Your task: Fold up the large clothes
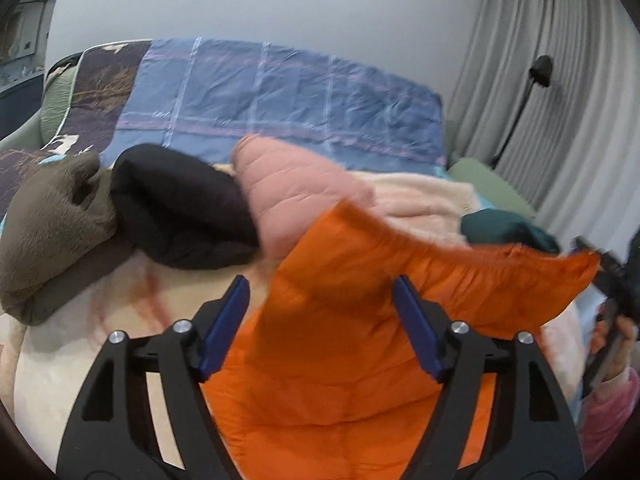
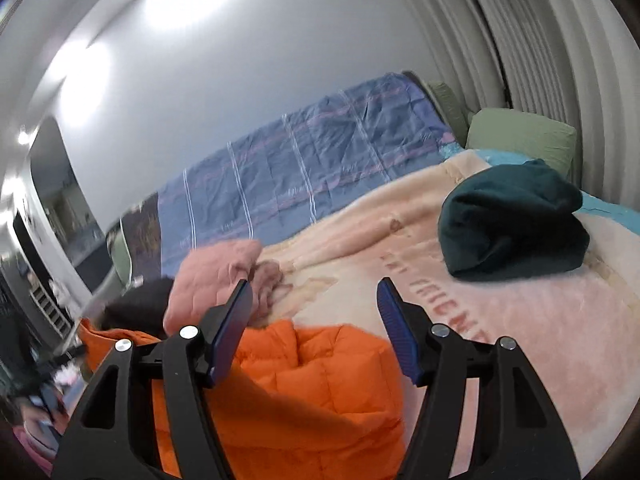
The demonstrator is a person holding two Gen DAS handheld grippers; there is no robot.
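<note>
An orange quilted jacket (image 1: pixel 340 360) lies on the pale pink blanket (image 2: pixel 520 340) that covers the bed. My left gripper (image 1: pixel 318 292) hovers over it, open, with the jacket showing between and below the blue pads, which do not press it. The jacket's hem rises in a blurred ridge toward the right edge, where the right gripper (image 1: pixel 616 288) and a hand show. In the right wrist view my right gripper (image 2: pixel 314 288) is open too, and the orange jacket (image 2: pixel 320 380) bunches low in the gap by its left finger. The blur hides whether the hem touches anything.
A pink quilted jacket (image 1: pixel 288 184), a black garment (image 1: pixel 180 204) and a brown fleece (image 1: pixel 52 224) are piled at the left. A folded dark teal garment (image 2: pixel 512 220) sits at the right. A blue plaid quilt (image 1: pixel 280 96) lies along the wall, with a green pillow (image 2: pixel 520 136) and curtains (image 1: pixel 560 80) beyond.
</note>
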